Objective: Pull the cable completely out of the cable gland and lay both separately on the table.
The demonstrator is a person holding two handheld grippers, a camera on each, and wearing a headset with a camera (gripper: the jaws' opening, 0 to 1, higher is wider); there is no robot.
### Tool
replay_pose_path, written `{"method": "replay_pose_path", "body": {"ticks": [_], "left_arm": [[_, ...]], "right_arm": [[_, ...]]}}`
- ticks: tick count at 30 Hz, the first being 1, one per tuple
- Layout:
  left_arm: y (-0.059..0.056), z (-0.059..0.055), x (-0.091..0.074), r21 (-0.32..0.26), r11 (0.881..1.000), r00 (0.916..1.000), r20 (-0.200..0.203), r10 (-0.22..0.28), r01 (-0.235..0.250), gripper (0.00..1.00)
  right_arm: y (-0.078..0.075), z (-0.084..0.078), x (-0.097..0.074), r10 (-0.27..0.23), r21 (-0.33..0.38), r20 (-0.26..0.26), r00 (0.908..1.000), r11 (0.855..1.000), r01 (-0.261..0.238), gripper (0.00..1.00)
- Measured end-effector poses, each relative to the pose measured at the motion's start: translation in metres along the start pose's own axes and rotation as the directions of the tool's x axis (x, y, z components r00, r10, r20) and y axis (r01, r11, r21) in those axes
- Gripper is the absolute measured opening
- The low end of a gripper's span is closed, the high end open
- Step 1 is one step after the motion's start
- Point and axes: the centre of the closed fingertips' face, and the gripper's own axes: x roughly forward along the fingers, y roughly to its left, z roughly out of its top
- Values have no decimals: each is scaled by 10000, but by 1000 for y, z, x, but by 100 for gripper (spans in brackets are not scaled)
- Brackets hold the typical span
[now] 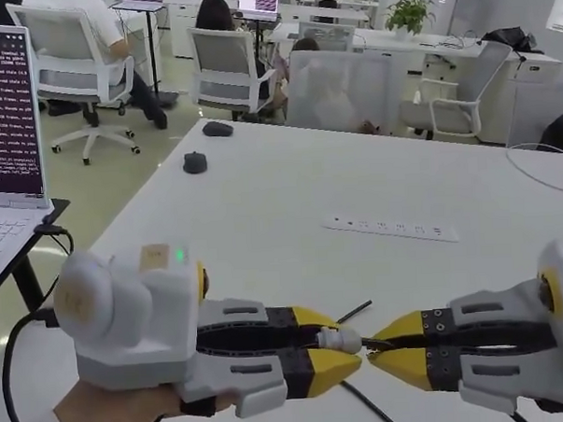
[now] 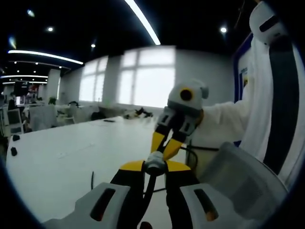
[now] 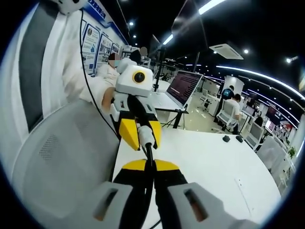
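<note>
Table [image 1: 290, 192] spreads white beneath two grippers meeting tip to tip above its near edge. The left gripper [image 1: 348, 341] pinches the white cable gland [image 1: 339, 339] between yellow jaws; the right gripper [image 1: 373, 348] is clamped on the black cable [image 1: 354, 312], which trails onto the table.

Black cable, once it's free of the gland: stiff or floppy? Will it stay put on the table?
Probably floppy: the cable is thin and trails away below the right gripper. Likely light, since the jaw tips alone hold it. It may spring or shift slightly on the smooth white table.
</note>
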Motion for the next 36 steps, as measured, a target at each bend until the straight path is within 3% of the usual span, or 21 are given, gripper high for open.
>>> {"method": "replay_pose_path", "body": {"ticks": [9, 12, 15, 20, 28, 36], "left_arm": [[2, -2, 0, 54, 9999, 9999, -108, 108, -107, 16], [3, -1, -1, 48, 9999, 9998, -56, 164, -164, 16], [6, 2, -3, -76, 9997, 9996, 109, 242, -242, 16], [9, 4, -4, -189, 9992, 9991, 233, 363, -359, 16], [15, 10, -8, -358, 9977, 9967, 558, 594, -575, 16], [15, 13, -8, -387, 9972, 9956, 669, 659, -634, 16]], "right_arm": [[-5, -19, -7, -187, -87, -508, 9985, 9998, 183, 3], [-10, -34, -13, -344, -190, -1073, 9936, 9993, 326, 3], [-14, -44, -18, -453, -60, -1271, 9908, 9990, 449, 3], [-22, -66, -25, -713, 158, -1811, 9809, 9970, 754, 3], [-29, -110, -33, -1001, 624, -2845, 9534, 9905, 1226, 3], [-31, -119, -37, -1040, 784, -2976, 9490, 9880, 1329, 3]]}}
